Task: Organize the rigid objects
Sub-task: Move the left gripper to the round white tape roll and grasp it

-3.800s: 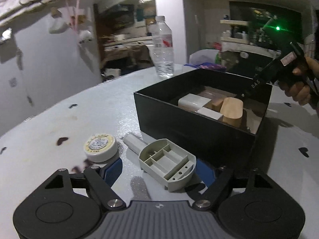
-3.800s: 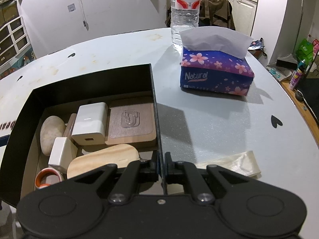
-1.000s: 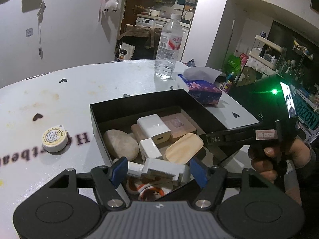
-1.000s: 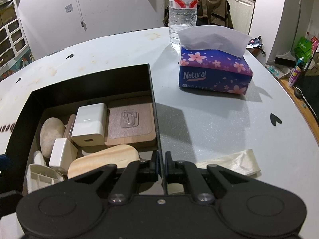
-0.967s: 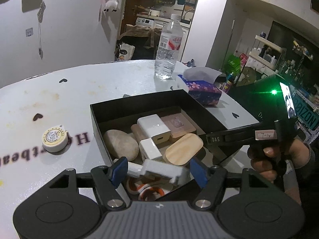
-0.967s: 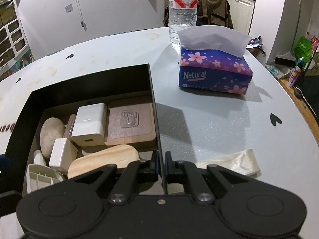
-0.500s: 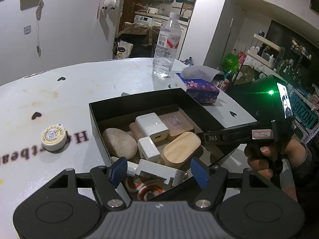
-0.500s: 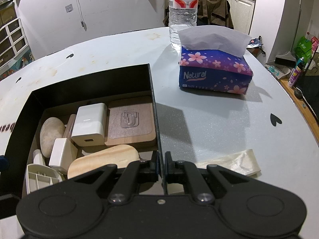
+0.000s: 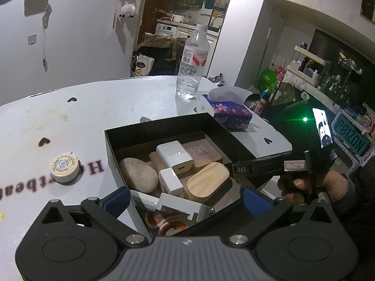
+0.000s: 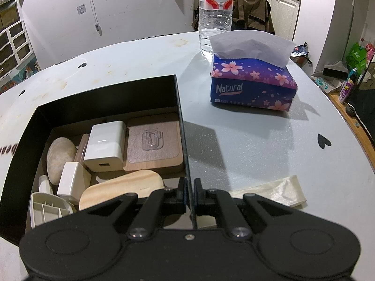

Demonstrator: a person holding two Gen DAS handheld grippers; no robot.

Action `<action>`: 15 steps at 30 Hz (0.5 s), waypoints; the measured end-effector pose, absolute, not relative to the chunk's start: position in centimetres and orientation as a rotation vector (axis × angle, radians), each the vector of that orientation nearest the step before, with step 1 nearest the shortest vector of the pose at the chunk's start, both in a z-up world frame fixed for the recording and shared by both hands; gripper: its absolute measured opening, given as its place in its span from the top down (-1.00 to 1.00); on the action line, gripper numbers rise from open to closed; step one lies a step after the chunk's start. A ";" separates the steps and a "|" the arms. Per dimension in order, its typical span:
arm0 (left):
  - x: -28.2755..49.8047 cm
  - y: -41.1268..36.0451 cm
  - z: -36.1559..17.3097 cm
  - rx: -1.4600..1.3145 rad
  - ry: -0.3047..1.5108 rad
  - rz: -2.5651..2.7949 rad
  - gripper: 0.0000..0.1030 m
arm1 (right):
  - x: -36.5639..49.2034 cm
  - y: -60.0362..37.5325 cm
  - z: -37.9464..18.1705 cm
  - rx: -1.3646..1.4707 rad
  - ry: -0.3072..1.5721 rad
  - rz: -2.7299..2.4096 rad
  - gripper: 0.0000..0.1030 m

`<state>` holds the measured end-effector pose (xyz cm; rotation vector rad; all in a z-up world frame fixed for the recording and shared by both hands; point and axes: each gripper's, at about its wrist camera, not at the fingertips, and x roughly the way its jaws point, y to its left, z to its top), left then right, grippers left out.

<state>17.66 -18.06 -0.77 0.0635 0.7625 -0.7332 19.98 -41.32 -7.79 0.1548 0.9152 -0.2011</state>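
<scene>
While the right gripper (image 10: 189,193) pinches the box (image 10: 178,126) wall, the left gripper (image 9: 186,200) is opening, holder (image 9: 185,207) loose at six o'clock.

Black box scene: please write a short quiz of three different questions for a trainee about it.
1. True or false: the right gripper is clamped on a wall of the black box.
2. Which object lies on the table outside the box? A) grey stone B) round tape roll C) white charger
3. Fill in: the divided grey plastic part lies inside the box between the ____ gripper's opening jaws, with neither pad touching it.

Key: 1 true. 2 B, the round tape roll; the grey stone and white charger are in the box. 3 left.
</scene>
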 end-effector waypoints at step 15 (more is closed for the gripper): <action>18.9 -14.0 0.1 0.005 0.705 -0.597 -1.00 | 20.0 -41.3 -7.8 0.150 0.916 -0.199 0.88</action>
